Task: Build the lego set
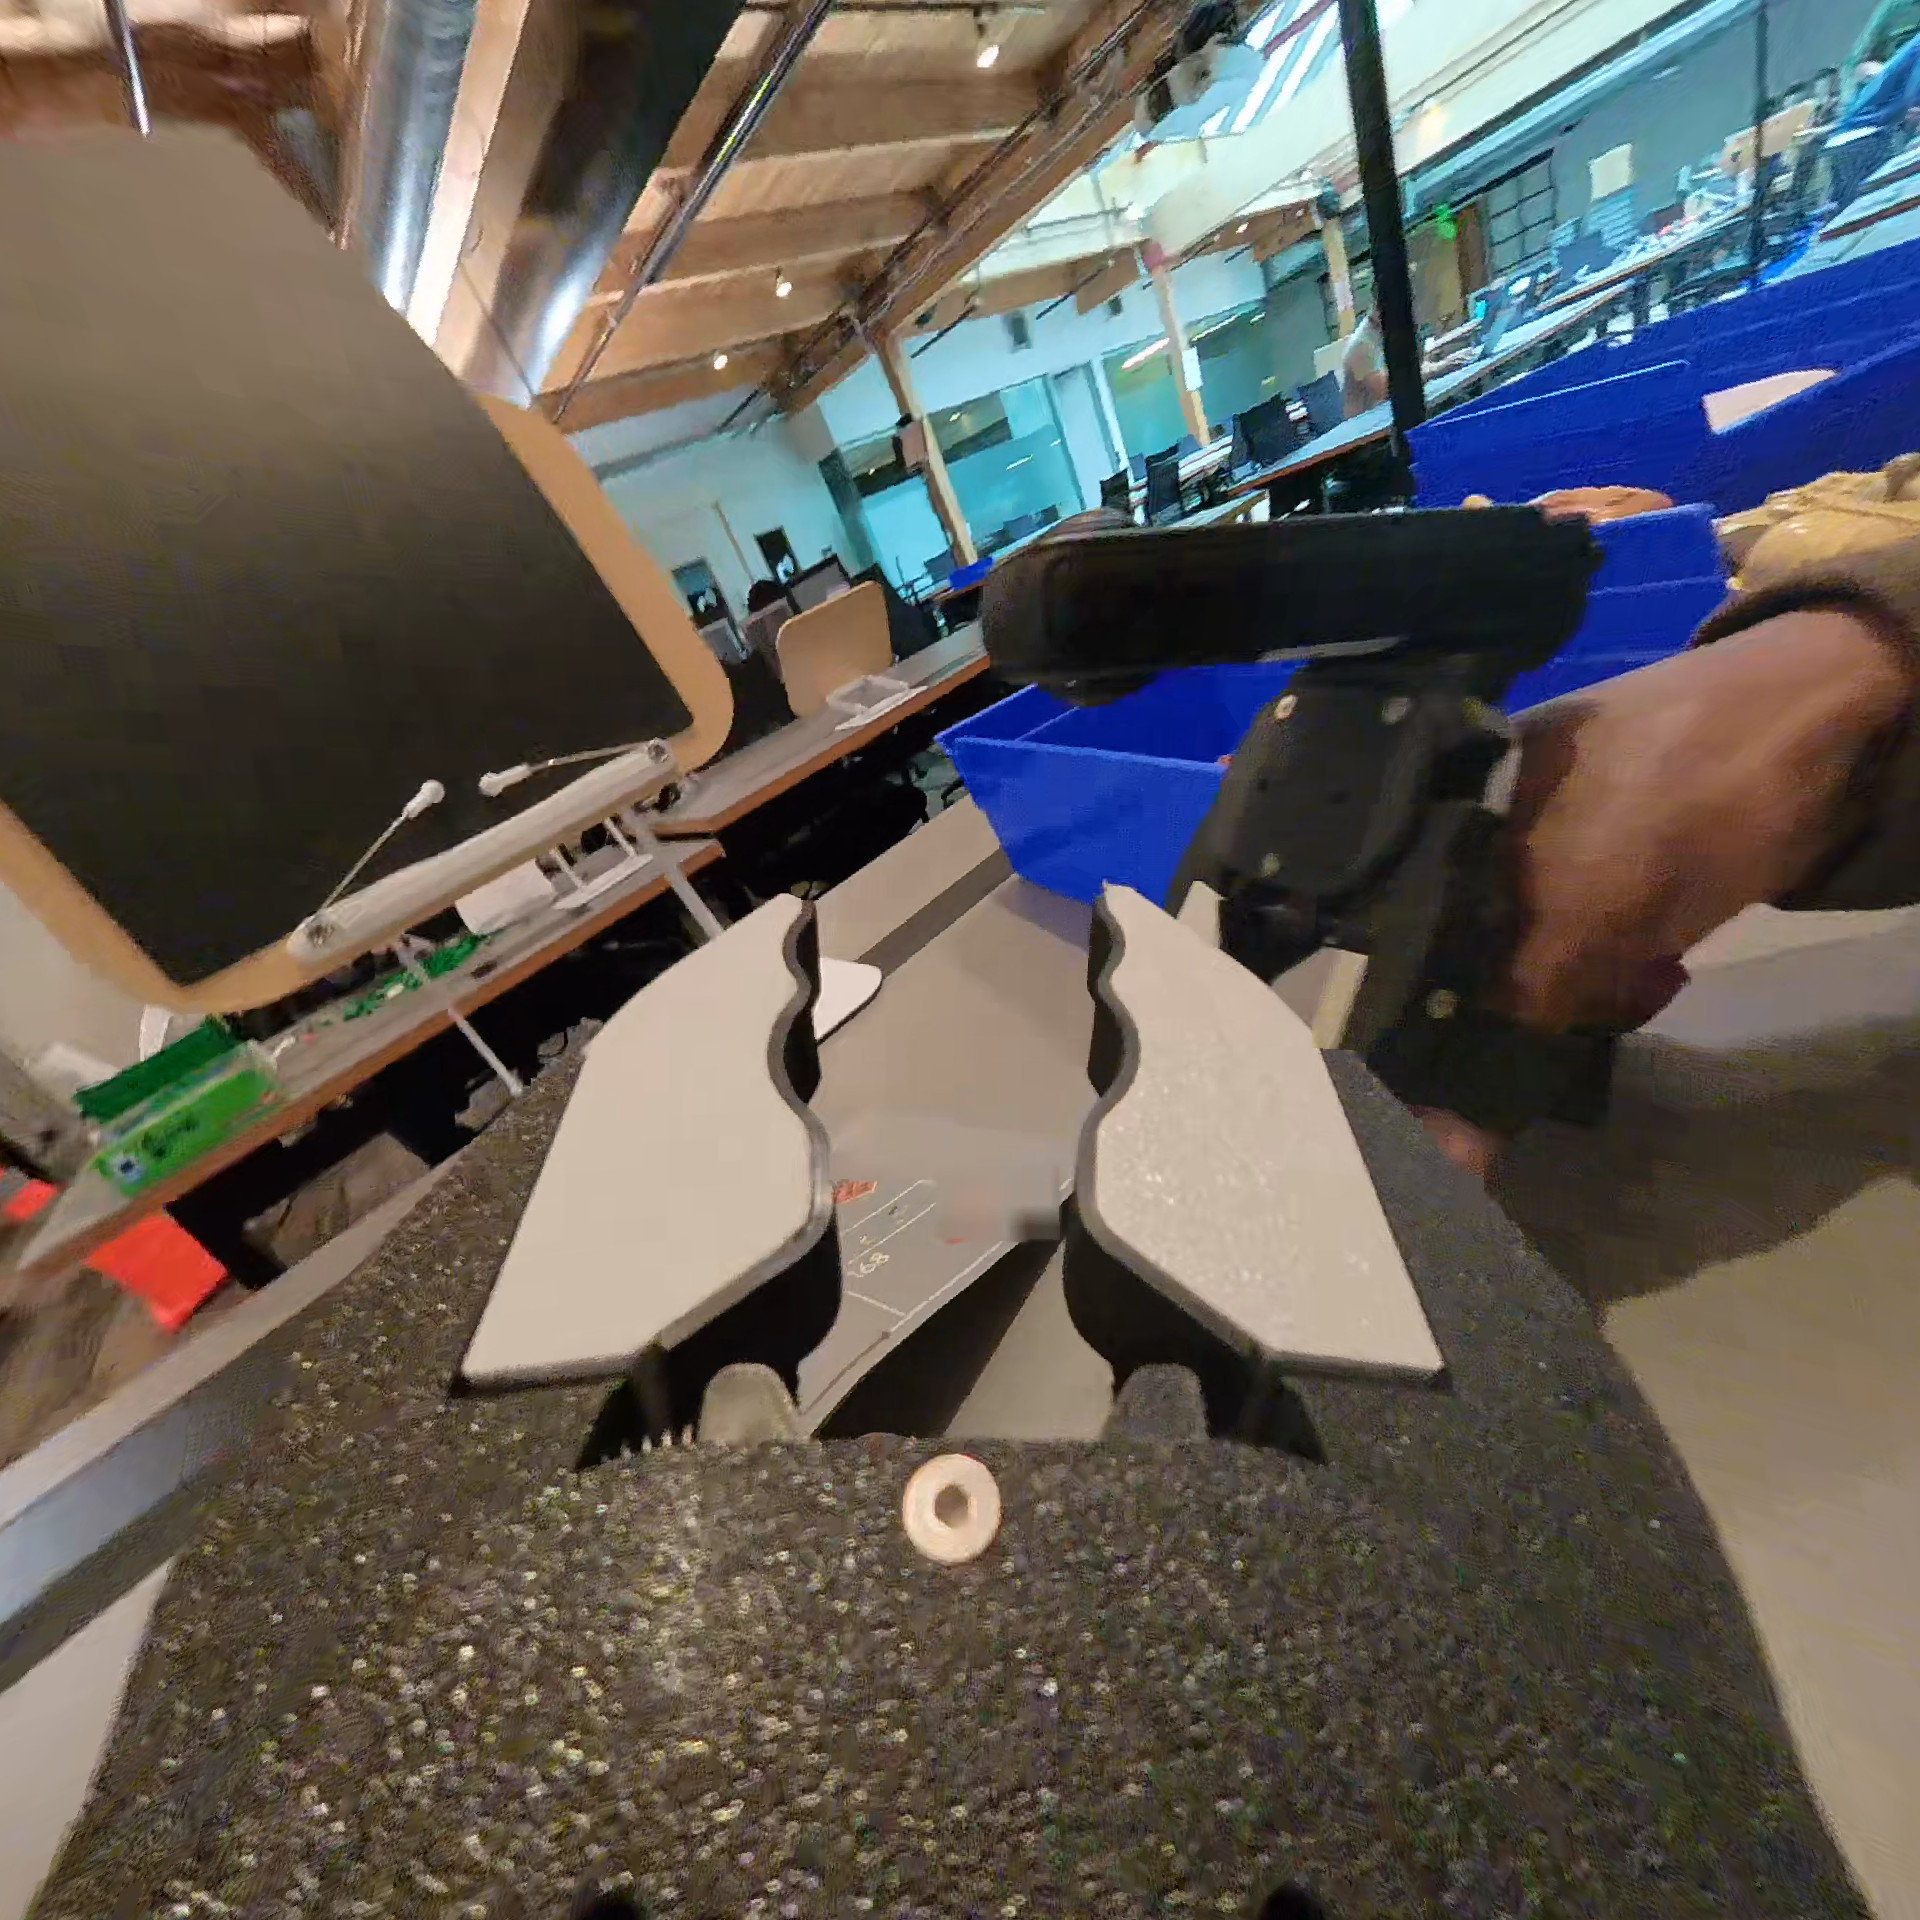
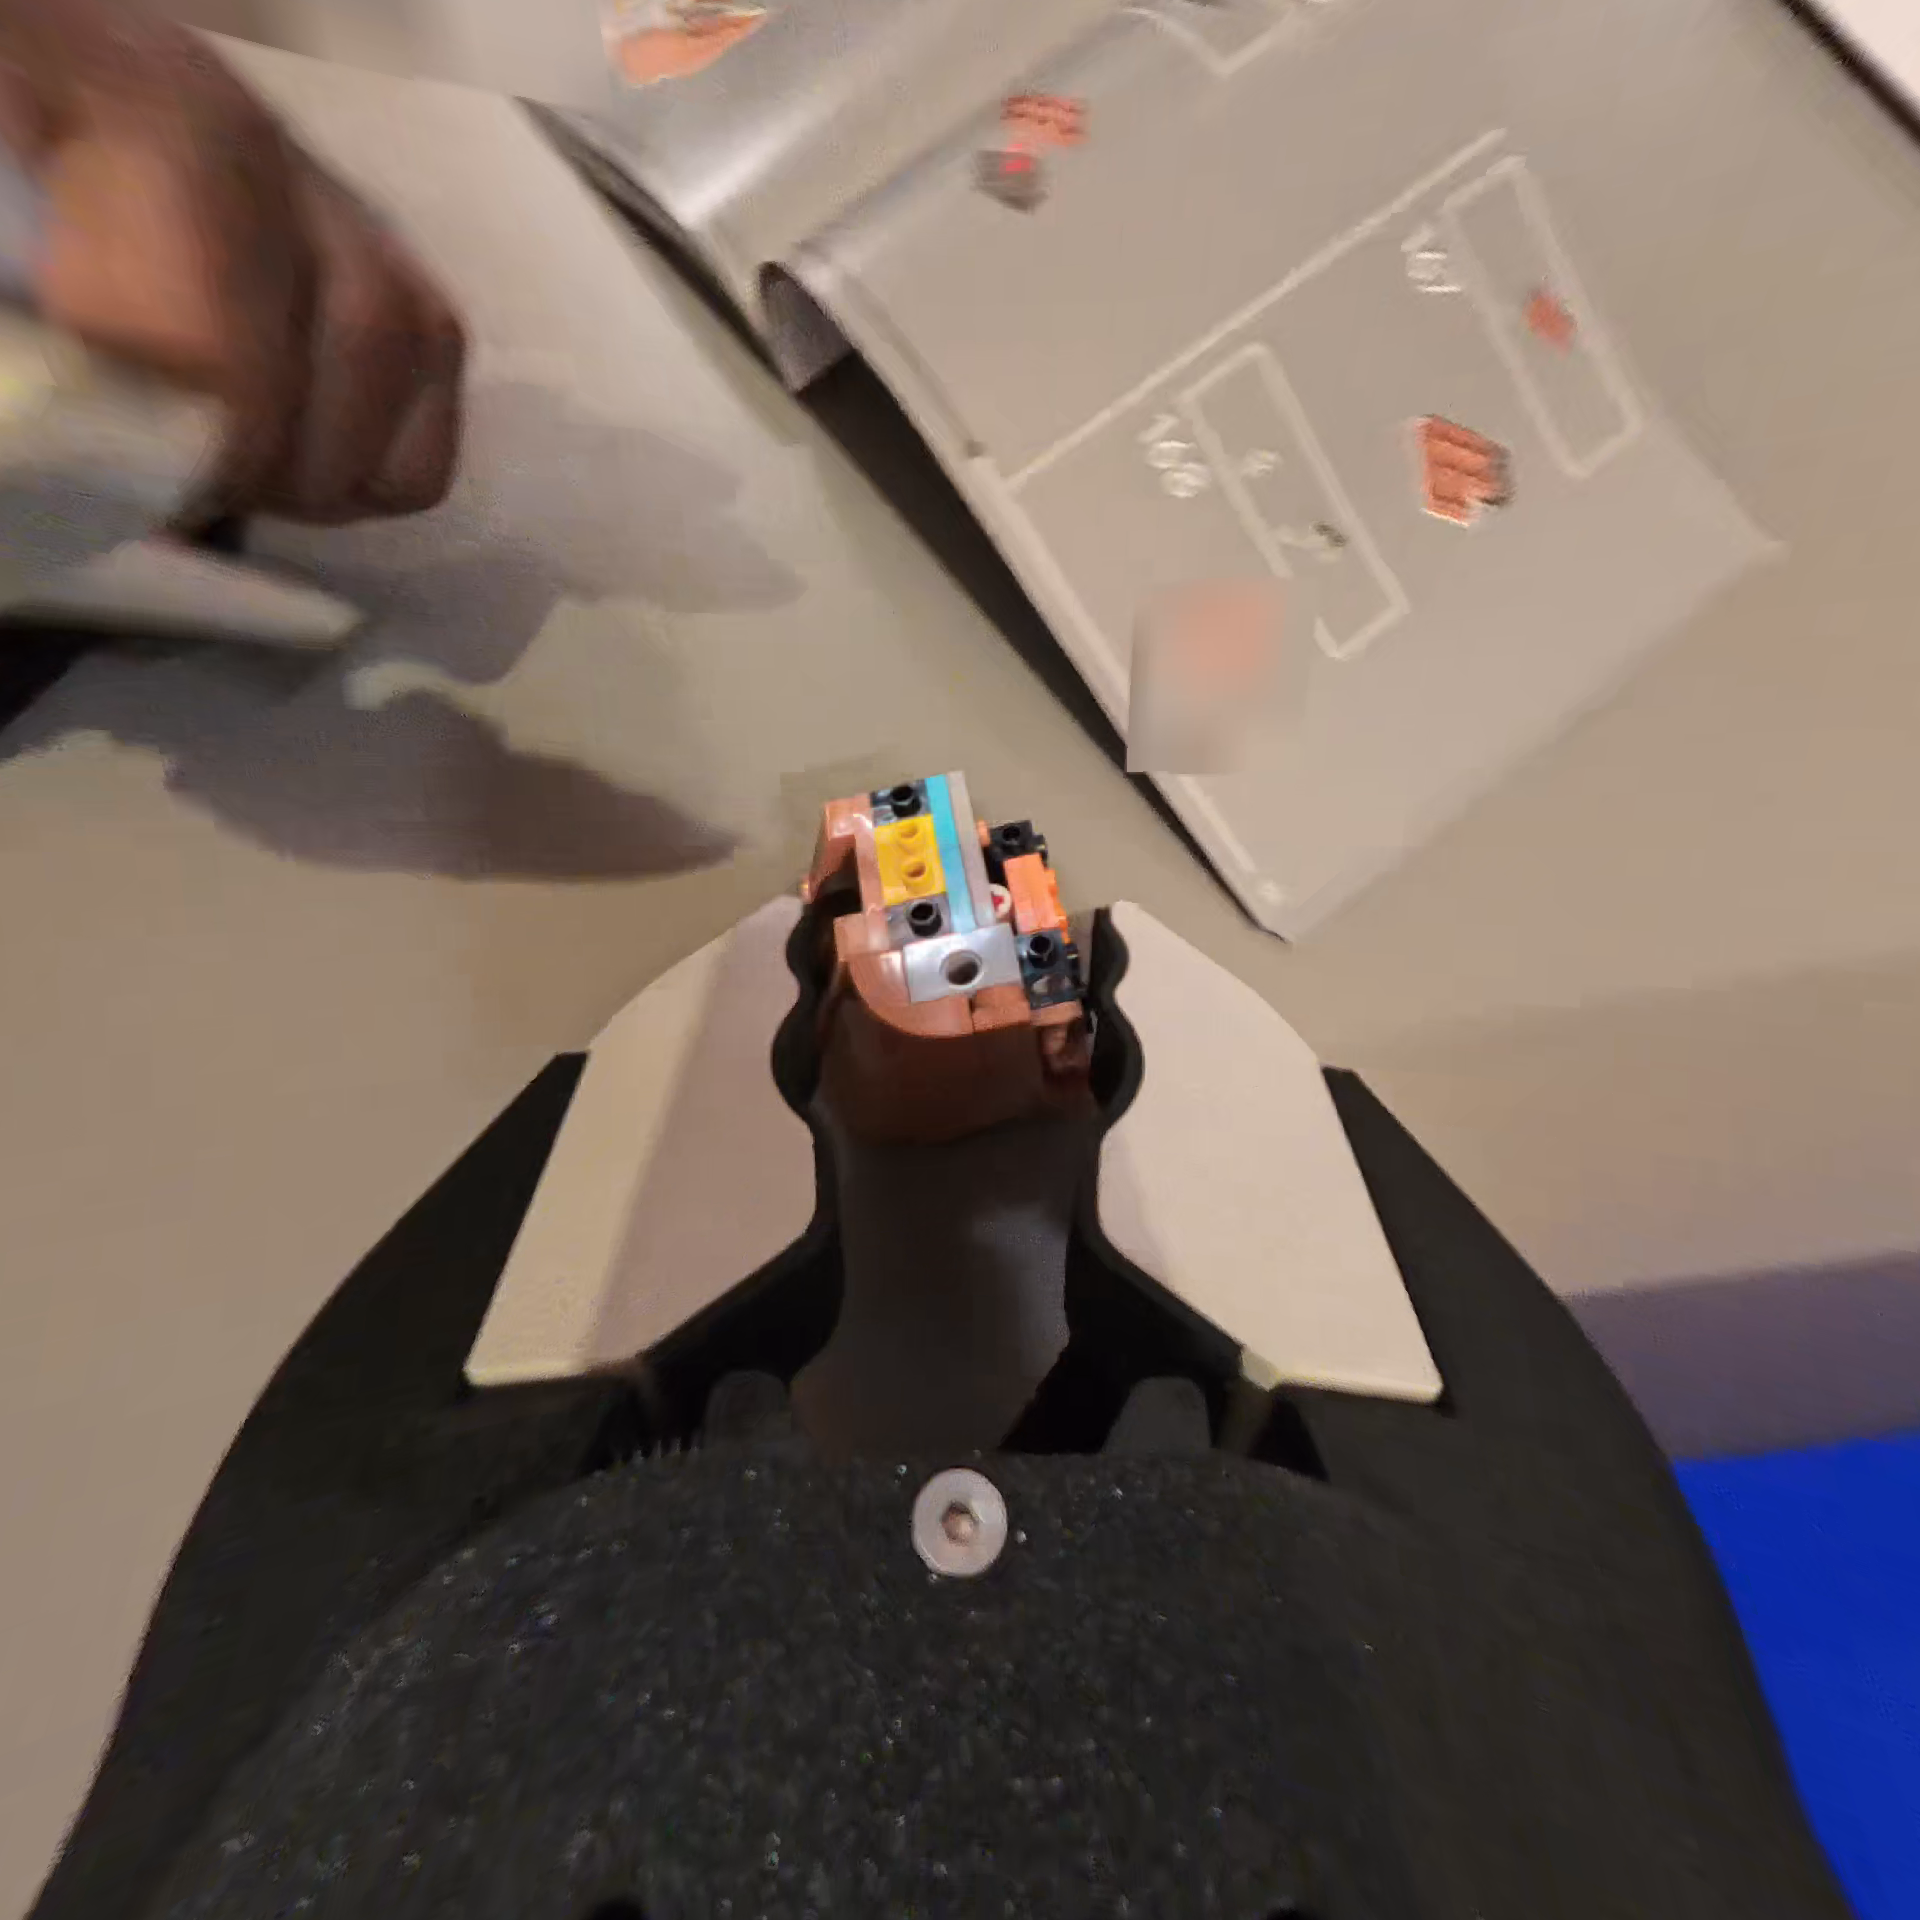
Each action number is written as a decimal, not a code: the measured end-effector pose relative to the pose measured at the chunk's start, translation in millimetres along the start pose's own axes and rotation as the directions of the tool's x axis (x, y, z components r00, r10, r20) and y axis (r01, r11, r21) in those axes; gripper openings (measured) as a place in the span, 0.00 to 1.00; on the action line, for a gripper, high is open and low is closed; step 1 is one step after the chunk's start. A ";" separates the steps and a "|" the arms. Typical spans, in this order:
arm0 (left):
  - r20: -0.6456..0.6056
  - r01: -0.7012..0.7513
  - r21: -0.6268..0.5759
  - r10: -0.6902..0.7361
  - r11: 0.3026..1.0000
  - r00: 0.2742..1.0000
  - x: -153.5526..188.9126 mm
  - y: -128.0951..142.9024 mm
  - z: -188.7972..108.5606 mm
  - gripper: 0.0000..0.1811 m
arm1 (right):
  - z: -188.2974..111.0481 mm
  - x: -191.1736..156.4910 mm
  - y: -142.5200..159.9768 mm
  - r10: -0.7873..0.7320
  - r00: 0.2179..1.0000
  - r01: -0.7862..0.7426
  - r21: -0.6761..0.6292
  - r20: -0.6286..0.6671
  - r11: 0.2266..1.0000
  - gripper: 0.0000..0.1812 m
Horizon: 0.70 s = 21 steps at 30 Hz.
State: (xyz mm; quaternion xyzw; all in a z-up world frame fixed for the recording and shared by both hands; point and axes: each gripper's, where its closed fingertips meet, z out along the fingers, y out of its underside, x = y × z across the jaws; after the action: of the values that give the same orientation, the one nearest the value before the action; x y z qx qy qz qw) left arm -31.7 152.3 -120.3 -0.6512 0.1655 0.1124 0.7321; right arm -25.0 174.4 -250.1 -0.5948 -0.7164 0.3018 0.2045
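Note:
My right gripper (image 2: pixel 945 935) is shut on a small lego assembly (image 2: pixel 940 904) of brown, yellow, light blue, grey and orange bricks, held above the grey table. The open instruction booklet (image 2: pixel 1299 364) lies just beyond it. My left gripper (image 1: pixel 951 935) is open and empty, raised and tilted, and points over the table toward the room. The booklet's page shows between its fingers (image 1: pixel 914 1236). The right gripper's black body (image 1: pixel 1351 831), held by a hand, shows to its right. In the right wrist view a blurred hand and the left gripper (image 2: pixel 208 416) are at the upper left.
Blue bins (image 1: pixel 1091 800) stand on the table's far side; a blue edge (image 2: pixel 1808 1662) shows at lower right. A black-backed chair or panel (image 1: pixel 260 571) stands at left. A neighbouring table (image 1: pixel 312 1060) carries green lego parts and a green box. The left gripper's tips are roughly 12 cm from the right gripper's.

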 end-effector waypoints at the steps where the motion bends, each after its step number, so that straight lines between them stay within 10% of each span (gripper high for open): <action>1: -0.022 -0.022 0.021 0.022 1.000 1.000 7.8 -4.6 -0.7 0.27 | -1.3 1.2 -2.0 -0.009 1.000 0.009 0.013 -0.004 1.000 0.28; 9: -0.029 0.015 0.115 -0.012 0.993 1.000 7.4 -20.5 -8.6 0.26 | -41.3 -56.2 -32.1 -0.249 0.951 0.205 0.231 0.183 0.951 0.39; 15: -0.072 0.008 0.241 0.009 0.971 0.997 14.4 -38.0 -20.2 0.22 | -35.7 -152.2 32.7 -0.523 0.697 0.464 0.248 0.489 0.850 0.27; 21: -0.122 -0.066 0.229 0.096 0.971 0.988 37.4 -34.2 -16.7 0.22 | -23.1 -157.0 50.2 -0.574 0.683 0.555 0.190 0.451 0.810 0.24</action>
State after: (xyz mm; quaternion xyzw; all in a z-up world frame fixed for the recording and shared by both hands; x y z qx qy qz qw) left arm 14.1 129.5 -105.2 -0.5633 0.2518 0.0792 0.7830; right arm 59.4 31.1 -256.7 -0.2448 -0.8862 0.3775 0.1109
